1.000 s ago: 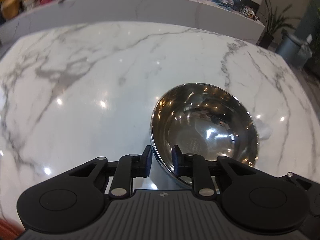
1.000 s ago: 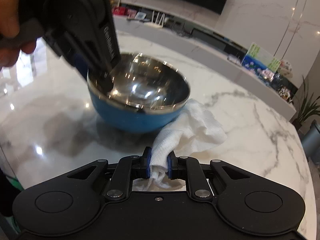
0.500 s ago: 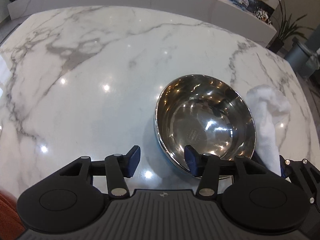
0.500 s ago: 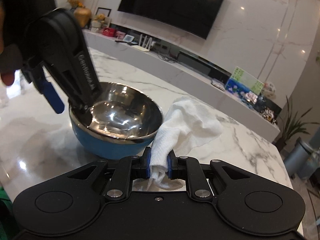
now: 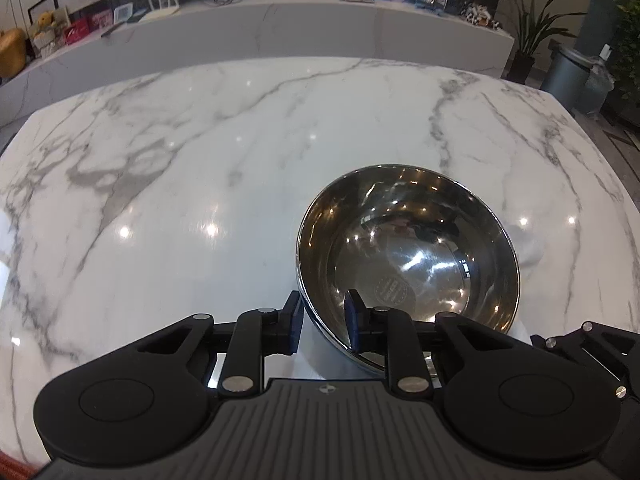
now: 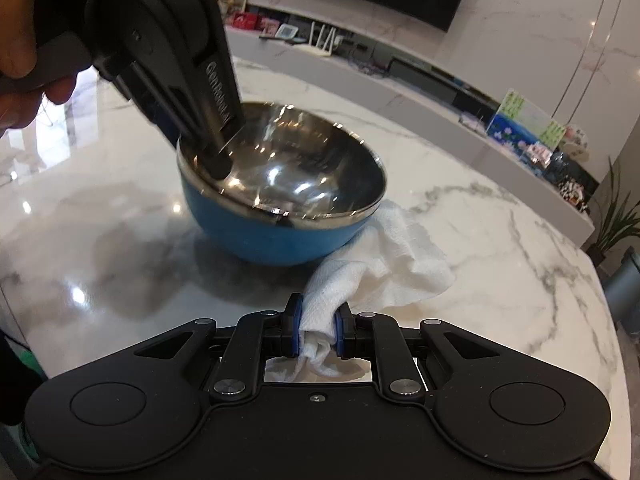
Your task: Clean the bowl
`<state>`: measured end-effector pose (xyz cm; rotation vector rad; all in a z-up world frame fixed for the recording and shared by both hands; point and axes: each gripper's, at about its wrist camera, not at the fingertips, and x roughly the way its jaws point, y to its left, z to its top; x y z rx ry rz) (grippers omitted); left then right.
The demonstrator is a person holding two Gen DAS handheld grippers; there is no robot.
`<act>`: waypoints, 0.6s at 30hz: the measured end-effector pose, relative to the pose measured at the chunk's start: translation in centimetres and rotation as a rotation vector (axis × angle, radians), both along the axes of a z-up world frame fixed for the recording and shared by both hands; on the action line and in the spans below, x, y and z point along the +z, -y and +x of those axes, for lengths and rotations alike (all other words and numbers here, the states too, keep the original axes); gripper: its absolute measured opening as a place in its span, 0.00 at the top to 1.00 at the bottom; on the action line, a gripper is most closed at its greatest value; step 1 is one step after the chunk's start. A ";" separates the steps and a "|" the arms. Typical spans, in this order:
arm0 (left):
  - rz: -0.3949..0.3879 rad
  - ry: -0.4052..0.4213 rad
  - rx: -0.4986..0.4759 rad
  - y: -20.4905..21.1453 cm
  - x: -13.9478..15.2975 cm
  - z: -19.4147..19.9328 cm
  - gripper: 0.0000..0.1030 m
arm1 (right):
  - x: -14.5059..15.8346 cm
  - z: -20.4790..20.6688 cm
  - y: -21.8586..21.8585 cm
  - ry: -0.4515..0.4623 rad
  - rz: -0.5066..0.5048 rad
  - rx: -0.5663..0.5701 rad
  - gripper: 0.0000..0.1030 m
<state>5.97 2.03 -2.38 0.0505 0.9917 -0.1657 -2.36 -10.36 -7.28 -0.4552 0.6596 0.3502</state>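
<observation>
A bowl (image 5: 408,248), steel inside and blue outside (image 6: 276,236), sits on the white marble table (image 5: 200,168). My left gripper (image 5: 323,320) is shut on the bowl's near rim, one finger inside and one outside; it also shows in the right wrist view (image 6: 208,152), gripping the bowl's left rim. My right gripper (image 6: 316,330) is shut on a white cloth (image 6: 384,268), which lies on the table against the bowl's right side. A bit of the cloth (image 5: 528,248) shows behind the bowl in the left wrist view.
A long marble counter (image 5: 256,36) with boxes, pictures and a router stands behind the table. A potted plant (image 5: 528,36) and a grey bin (image 5: 568,76) stand at the right. The table edge (image 6: 616,344) curves at the right.
My left gripper, open half a second ago, has closed on the bowl's rim. My right gripper has lowered, and the cloth now rests on the table beside the bowl.
</observation>
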 end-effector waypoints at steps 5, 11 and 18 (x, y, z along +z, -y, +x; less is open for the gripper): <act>-0.042 0.028 0.043 -0.6 0.1 -0.6 0.66 | 0.2 0.1 0.3 0.024 0.012 -0.033 0.87; -0.139 -0.047 0.126 -1.8 0.4 -1.0 0.60 | 1.2 0.1 0.8 0.096 0.045 -0.066 0.87; -0.097 0.216 0.008 -1.3 -0.2 -3.1 0.63 | 1.9 0.1 1.7 0.088 0.114 -0.054 0.87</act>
